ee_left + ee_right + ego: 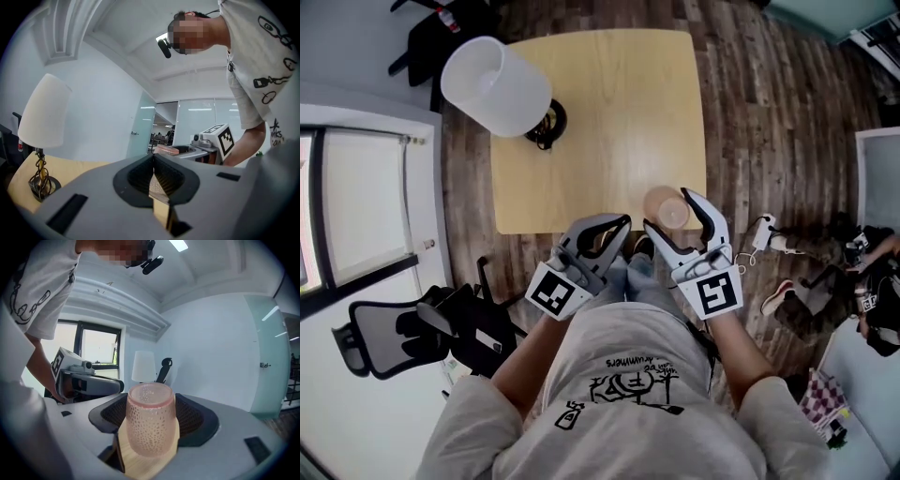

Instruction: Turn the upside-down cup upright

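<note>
A pink dotted glass cup stands vertical between the pads of my right gripper, which is shut on it. I cannot tell which end of the cup is up. In the head view the cup hangs over the front edge of the wooden table, inside my right gripper. My left gripper is just to its left, shut with nothing in it. In the left gripper view my left gripper has its jaws pressed together, and the right gripper shows beyond them.
A white-shaded lamp on a dark base stands at the table's far left corner. A black office chair is on the floor to the left. Shoes and cables lie on the wooden floor to the right.
</note>
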Available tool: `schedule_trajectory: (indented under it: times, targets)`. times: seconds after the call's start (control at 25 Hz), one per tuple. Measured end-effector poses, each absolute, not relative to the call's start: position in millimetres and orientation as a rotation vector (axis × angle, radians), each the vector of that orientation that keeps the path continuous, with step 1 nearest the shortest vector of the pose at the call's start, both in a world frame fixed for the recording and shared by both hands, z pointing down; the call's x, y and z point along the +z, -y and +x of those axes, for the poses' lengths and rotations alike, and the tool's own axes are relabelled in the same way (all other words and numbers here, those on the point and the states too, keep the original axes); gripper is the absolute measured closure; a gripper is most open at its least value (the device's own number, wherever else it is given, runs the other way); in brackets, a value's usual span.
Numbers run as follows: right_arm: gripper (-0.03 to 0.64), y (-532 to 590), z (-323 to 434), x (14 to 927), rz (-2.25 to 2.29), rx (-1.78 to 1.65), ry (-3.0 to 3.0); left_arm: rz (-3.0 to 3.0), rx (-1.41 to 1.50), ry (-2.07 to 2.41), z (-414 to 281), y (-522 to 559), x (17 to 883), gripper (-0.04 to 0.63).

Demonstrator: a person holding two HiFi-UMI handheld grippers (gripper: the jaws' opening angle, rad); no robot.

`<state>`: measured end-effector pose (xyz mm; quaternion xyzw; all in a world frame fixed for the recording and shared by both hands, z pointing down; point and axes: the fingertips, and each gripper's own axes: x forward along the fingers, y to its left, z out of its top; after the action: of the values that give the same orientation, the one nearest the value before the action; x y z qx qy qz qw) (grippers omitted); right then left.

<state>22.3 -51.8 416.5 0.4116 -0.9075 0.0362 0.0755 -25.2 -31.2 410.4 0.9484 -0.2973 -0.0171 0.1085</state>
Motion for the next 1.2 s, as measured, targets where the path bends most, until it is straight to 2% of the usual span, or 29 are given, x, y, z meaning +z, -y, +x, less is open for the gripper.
schedule_trajectory:
  times: [0.32, 0.76, 0.84, 0.96, 1.08, 1.2]
  targets:
    - [0.29, 30.8, 26.1, 349.2, 1.266, 0.092, 2.747, 2.826, -0.089, 0.835, -19.8, 10.7, 358.7, 0.586]
    - [0.29, 16.1, 24.5, 320.5, 1.29, 0.145, 2.782, 2.857, -0.115, 0.756, -19.1, 2.3, 326.1, 0.586]
    - [0.29, 17.4, 32.3, 327.6, 1.33, 0.329, 2.825, 2.844, -0.119, 0.766, -20.7, 3.0, 325.8, 0.586]
    - [0.29, 23.7, 50.7, 337.6, 1.458, 0.795, 2.918, 2.839, -0.119, 0.784, -24.5, 4.4, 325.9, 0.579]
    - [0.29, 28.7, 66.9, 346.4, 1.562, 1.262, 2.952, 2.825, -0.109, 0.754, -24.1, 4.1, 325.4, 0.5]
    - [0.29, 32.4, 77.9, 353.2, 1.6, 1.611, 2.967, 2.805, -0.114, 0.7, -21.4, 1.8, 324.8, 0.468]
